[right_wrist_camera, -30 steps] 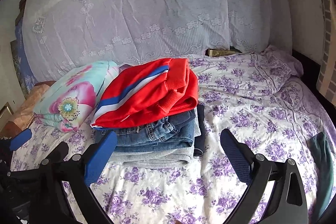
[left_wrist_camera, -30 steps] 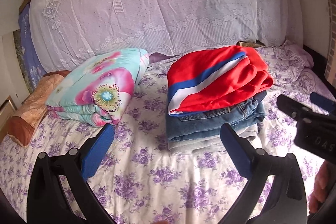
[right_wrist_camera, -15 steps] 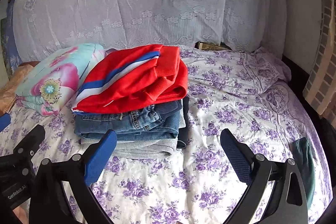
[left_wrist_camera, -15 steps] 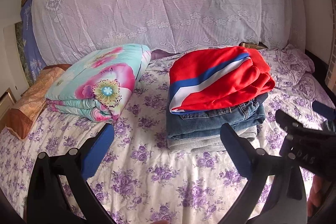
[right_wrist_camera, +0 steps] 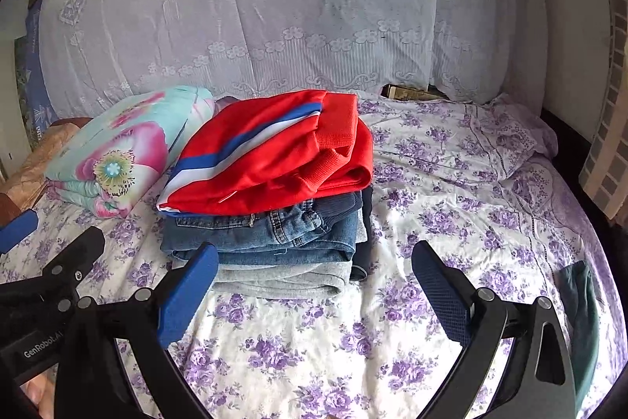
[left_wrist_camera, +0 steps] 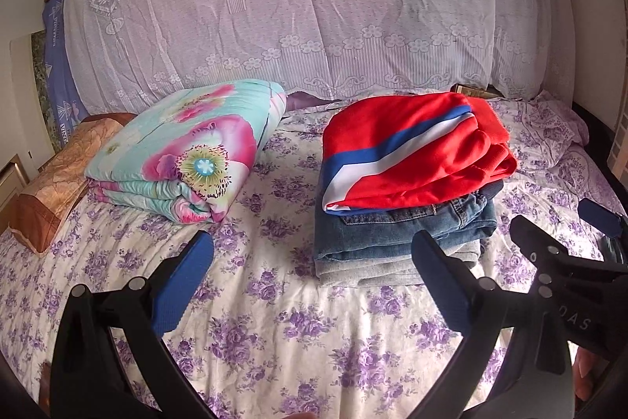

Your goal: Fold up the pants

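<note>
White lettering reading "GenRobot.AI" is showing on the black body of the left claw (right_wrist_camera: 15, 234) at the lower left edge of the right wrist view. In the left wrist view, pale letters reading "DAS" are showing on the black body of the right claw (left_wrist_camera: 565, 222); any further letters are running out of sight. Print on the blue cloth (left_wrist_camera: 59, 65) at the far left is appearing too blurred to read.
</note>
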Motion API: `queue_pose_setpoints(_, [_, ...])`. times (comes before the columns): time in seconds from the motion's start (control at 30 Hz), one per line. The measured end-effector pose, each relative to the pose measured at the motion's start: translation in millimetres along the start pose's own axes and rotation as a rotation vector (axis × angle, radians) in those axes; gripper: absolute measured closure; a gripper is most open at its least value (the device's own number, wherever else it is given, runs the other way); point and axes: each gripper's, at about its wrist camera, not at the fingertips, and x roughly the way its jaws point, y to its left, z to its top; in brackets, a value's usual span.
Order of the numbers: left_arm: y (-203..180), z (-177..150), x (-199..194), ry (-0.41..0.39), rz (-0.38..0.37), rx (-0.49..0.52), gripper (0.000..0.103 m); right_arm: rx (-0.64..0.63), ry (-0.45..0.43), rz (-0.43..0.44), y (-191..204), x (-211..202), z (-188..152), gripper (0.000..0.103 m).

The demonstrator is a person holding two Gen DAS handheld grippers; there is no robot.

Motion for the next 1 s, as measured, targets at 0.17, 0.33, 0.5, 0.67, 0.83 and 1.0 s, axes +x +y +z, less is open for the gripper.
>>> queue_pose_setpoints(0.17, [0.1, -0.7, 0.7, 0.005, -0.008, -0.009, 0.005, 0.005, -0.001, 0.001, -0.7, 0.0, -0.3, 0.004])
queue_pose_setpoints(0.33, [0.3, -1.0, 1.3, 0.007, -0.009, -0.009, 0.005, 0.006, -0.003, 0.002, -0.6, -0.4, -0.4, 0.004])
queue_pose_setpoints(0.5, [-0.3, -0.9, 1.4, 0.009, -0.009, -0.009, 0.005, 0.006, -0.002, 0.001, -0.8, -0.3, -0.5, 0.004])
queue_pose_setpoints(0.67, [-0.9, -0.9, 1.2, 0.008, -0.001, -0.006, 0.005, 0.008, -0.001, 0.002, -0.8, 0.0, -0.1, 0.004])
queue_pose_setpoints(0.83, [-0.5, -0.7, 0.6, 0.007, -0.006, -0.008, 0.005, 0.014, 0.001, 0.007, -0.1, 0.6, -2.2, 0.004])
queue_pose_setpoints(1.0, [-0.8, -0.9, 0.1, 0.007, -0.006, -0.007, 0.005, 0.014, 0.001, 0.008, -0.6, 0.6, -2.3, 0.004])
